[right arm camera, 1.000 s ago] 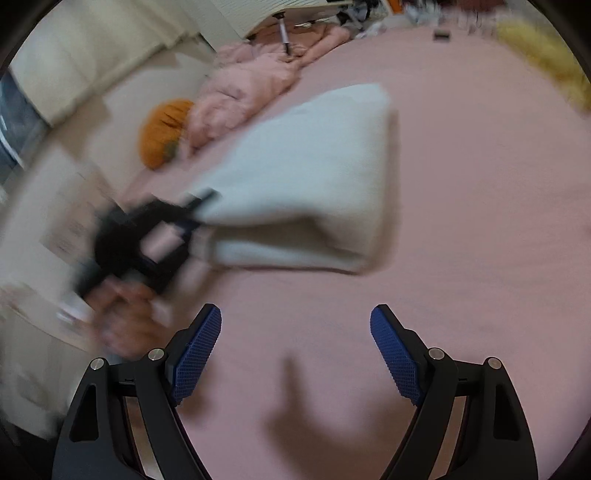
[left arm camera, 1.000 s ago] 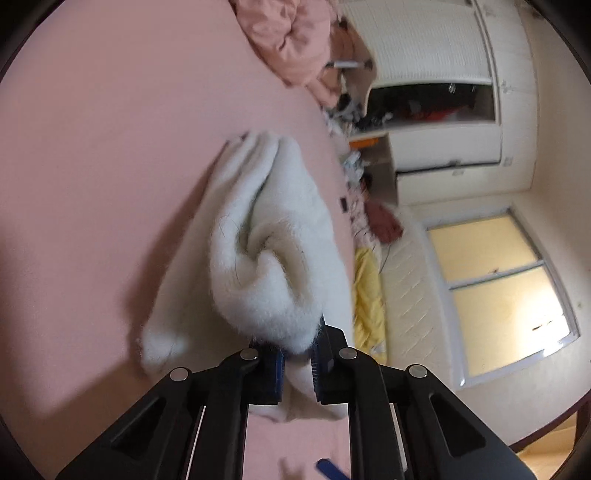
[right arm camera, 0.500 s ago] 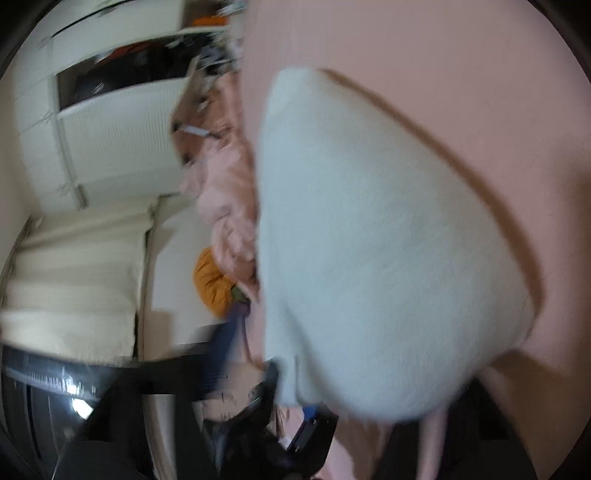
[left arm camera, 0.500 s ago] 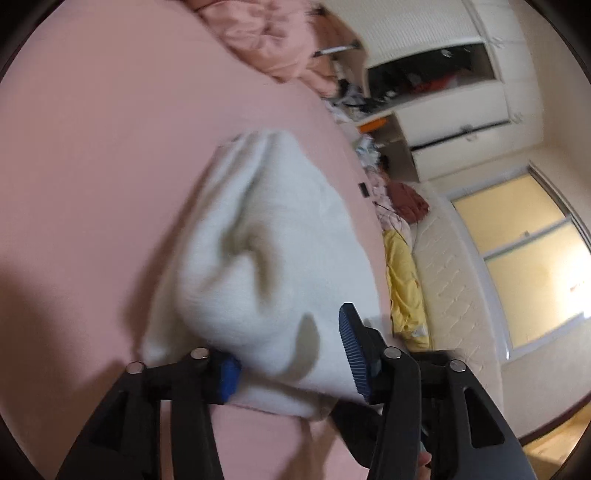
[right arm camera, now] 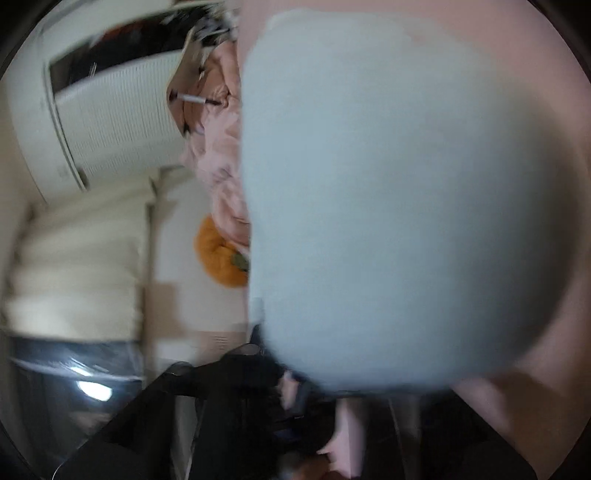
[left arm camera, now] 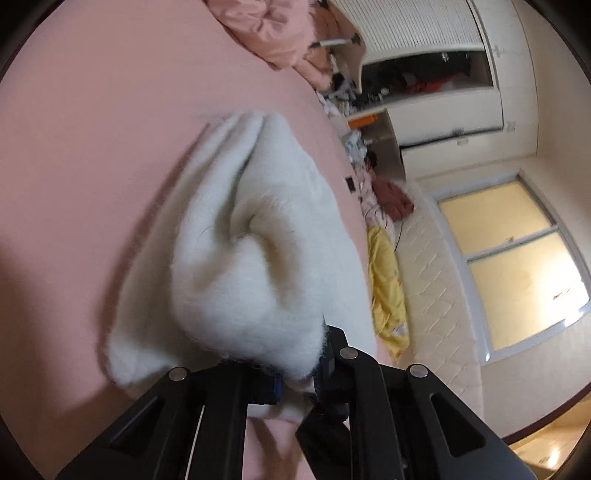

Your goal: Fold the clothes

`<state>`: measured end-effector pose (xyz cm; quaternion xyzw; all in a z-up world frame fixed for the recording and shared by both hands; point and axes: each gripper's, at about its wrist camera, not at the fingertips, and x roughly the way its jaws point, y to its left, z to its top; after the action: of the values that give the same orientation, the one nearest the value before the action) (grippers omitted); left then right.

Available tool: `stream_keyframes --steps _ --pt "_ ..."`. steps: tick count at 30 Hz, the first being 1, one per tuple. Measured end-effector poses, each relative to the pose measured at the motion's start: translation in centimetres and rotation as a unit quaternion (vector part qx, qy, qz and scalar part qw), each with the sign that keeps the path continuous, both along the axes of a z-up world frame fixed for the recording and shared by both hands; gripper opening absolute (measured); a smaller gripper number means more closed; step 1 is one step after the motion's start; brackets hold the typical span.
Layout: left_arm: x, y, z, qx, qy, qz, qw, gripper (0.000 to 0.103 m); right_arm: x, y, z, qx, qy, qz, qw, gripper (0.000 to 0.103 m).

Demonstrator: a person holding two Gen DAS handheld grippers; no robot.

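Pink sheeting (left arm camera: 92,155) is stretched across the bed and fills the left half of the left wrist view; the same pink surface is seen along the right edge of the right wrist view. Beyond the bed, a white louvred wardrobe (left arm camera: 417,26) with an open dark shelf is shown at the top, and a window (left arm camera: 517,266) lit yellow is set in the cream wall at the right. A quilted cream mattress (left arm camera: 432,295) is laid on the floor beside the bed, with a yellow garment (left arm camera: 386,288) draped along its near edge and a dark red cloth further back. A crumpled pink duvet (left arm camera: 266,29) is heaped at the far end of the bed; next to it, in the right wrist view, an orange pumpkin-shaped cushion (right arm camera: 218,254) is seen on the floor.

On the sheet a fluffy white sweater (left arm camera: 236,258) is laid, folded into a thick bundle with a rounded fold bulging at its near end and a narrower end pointing away. Its fuzzy nap is plainly visible. In the right wrist view the same bundle is blurred and fills most of the frame.

The near edge of the sweater is pinched between the closed jaws of the left gripper (left arm camera: 299,380). The right gripper (right arm camera: 295,406) is shown only as dark blur beneath the bundle, so whether it is spread or pressed together cannot be told.
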<state>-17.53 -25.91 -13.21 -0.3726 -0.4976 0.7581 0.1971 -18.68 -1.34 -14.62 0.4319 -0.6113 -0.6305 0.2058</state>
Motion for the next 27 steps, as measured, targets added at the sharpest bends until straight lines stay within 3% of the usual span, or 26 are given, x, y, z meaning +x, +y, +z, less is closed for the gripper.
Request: stream_keyframes --steps 2,3,4,5,6,8,9,10,12,15,16,17,18,19,20,21,22,23,25,27 --pt "0.2 -0.2 0.5 0.000 0.007 -0.002 1.0000 0.014 -0.1 0.0 0.0 -0.009 -0.002 0.000 1.000 0.015" --pt "0.1 -0.1 0.6 -0.008 0.006 -0.004 0.9999 0.021 -0.3 0.1 0.2 0.000 -0.007 0.002 1.000 0.019" --pt "0.0 0.0 0.7 -0.014 0.004 -0.002 0.9999 0.028 -0.4 0.2 0.4 0.016 -0.012 0.002 1.000 0.024" --pt "-0.1 0.0 0.7 -0.017 0.002 0.002 0.9999 0.032 -0.5 0.3 0.5 0.031 -0.018 0.003 0.999 0.039" --pt "-0.2 -0.1 0.6 -0.015 -0.001 0.003 0.9999 0.035 -0.5 0.5 0.6 0.040 -0.024 -0.003 0.999 0.041" --pt "-0.4 -0.2 0.5 -0.015 -0.007 0.007 0.9998 0.035 -0.5 1.2 0.6 0.043 -0.037 -0.027 0.998 0.041" --pt "-0.4 -0.3 0.5 -0.021 -0.010 0.010 0.9997 0.020 -0.4 1.5 0.7 0.040 -0.038 -0.037 0.998 0.041" --pt "-0.5 -0.4 0.3 -0.023 -0.014 0.011 0.9996 0.013 -0.2 2.0 1.0 0.034 -0.033 -0.044 0.998 0.041" --pt "-0.5 -0.4 0.0 -0.019 -0.019 0.008 0.9996 0.013 -0.2 2.6 2.2 0.070 0.004 -0.037 0.997 0.013" --pt "-0.6 0.1 0.6 -0.043 -0.016 -0.002 0.9989 0.014 -0.6 2.8 3.0 0.111 0.031 0.003 0.993 0.017" --pt "-0.5 0.1 0.8 -0.050 -0.016 -0.004 0.9986 0.020 -0.4 3.1 3.0 0.114 0.026 0.010 0.993 0.019" --pt "-0.5 0.0 1.0 -0.055 -0.021 -0.003 0.9983 0.030 -0.1 3.5 3.1 0.122 0.023 0.007 0.992 0.034" --pt "-0.5 -0.1 1.1 -0.056 -0.023 -0.004 0.9982 0.050 0.3 4.0 3.3 0.131 0.020 0.003 0.991 0.045" --pt "-0.5 -0.1 1.2 -0.044 -0.019 -0.007 0.9988 0.057 0.6 4.5 3.4 0.139 0.018 -0.001 0.990 0.046" --pt "-0.5 -0.3 1.4 -0.038 -0.018 -0.007 0.9991 0.059 1.3 4.9 3.5 0.145 0.019 -0.002 0.989 0.054" --pt "-0.4 -0.3 1.4 -0.039 -0.018 -0.004 0.9991 0.059 2.3 5.3 3.6 0.150 0.023 0.000 0.988 0.079" --pt "-0.4 -0.3 1.3 -0.040 -0.018 -0.003 0.9990 0.058 2.9 5.6 3.6 0.150 0.025 0.001 0.988 0.086" --pt "-0.4 -0.3 1.3 -0.041 -0.019 -0.001 0.9990 0.055 2.9 5.8 3.6 0.144 0.024 0.003 0.989 0.086" --pt "-0.4 -0.2 0.9 -0.045 -0.028 -0.002 0.9986 0.016 2.7 6.4 3.1 0.121 0.013 -0.004 0.993 0.086" --pt "-0.5 -0.1 0.4 -0.048 -0.040 -0.004 0.9980 0.015 2.3 6.9 2.5 0.101 0.001 -0.011 0.995 0.086"
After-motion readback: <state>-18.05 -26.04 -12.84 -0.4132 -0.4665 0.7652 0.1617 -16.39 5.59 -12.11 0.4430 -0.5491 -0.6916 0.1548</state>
